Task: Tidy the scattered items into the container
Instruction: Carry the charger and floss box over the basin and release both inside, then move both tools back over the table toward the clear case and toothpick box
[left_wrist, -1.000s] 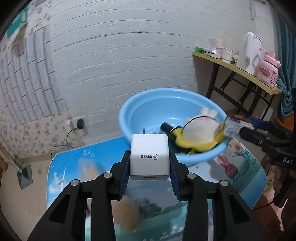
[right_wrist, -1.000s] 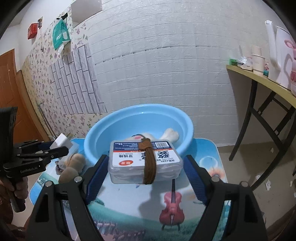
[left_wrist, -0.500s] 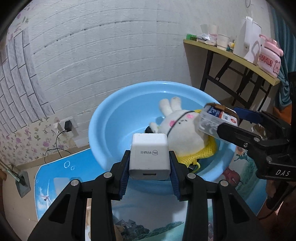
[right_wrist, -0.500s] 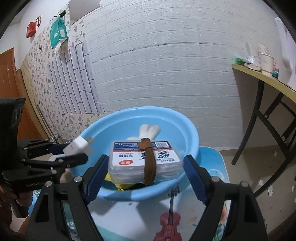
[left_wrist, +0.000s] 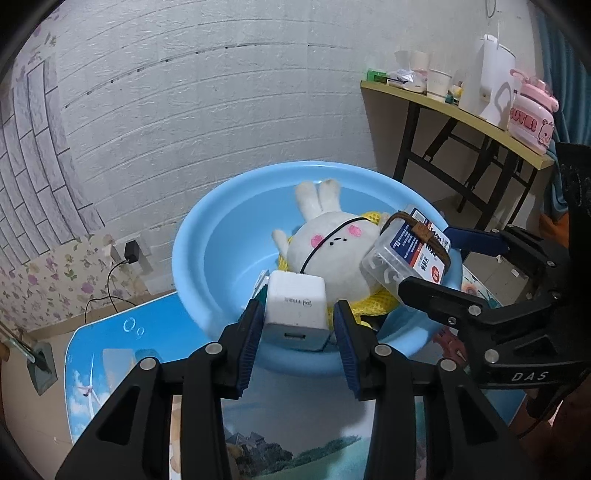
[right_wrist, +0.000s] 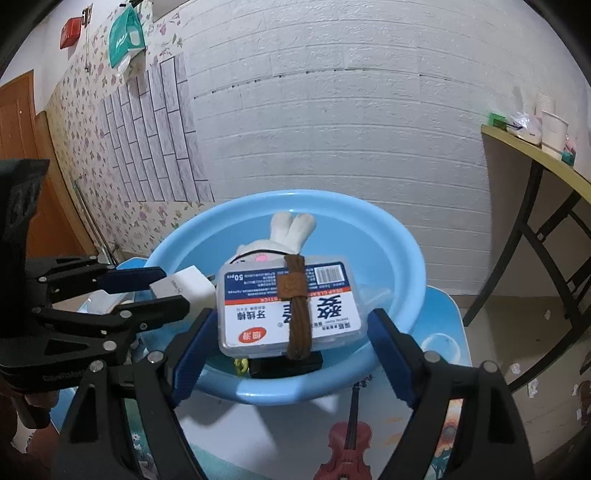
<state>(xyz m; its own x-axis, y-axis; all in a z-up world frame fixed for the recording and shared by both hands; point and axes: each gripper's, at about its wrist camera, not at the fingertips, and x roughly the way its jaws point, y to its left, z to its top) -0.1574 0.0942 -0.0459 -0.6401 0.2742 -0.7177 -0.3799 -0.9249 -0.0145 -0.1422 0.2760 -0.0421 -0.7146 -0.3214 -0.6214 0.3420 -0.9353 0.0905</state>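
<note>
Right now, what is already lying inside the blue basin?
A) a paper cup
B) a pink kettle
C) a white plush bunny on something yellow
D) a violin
C: a white plush bunny lies on a yellow mesh inside the blue basin, while the white charger in the left gripper and the clear box between the right gripper's fingers are over it.

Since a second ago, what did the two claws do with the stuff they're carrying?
Both claws moved forward over the blue basin. The left claw carried the white charger from above the table to above the basin's near rim. The right claw brought the floss pick box above the plush bunny. Nothing let go; the bunny stayed in the basin.
</note>
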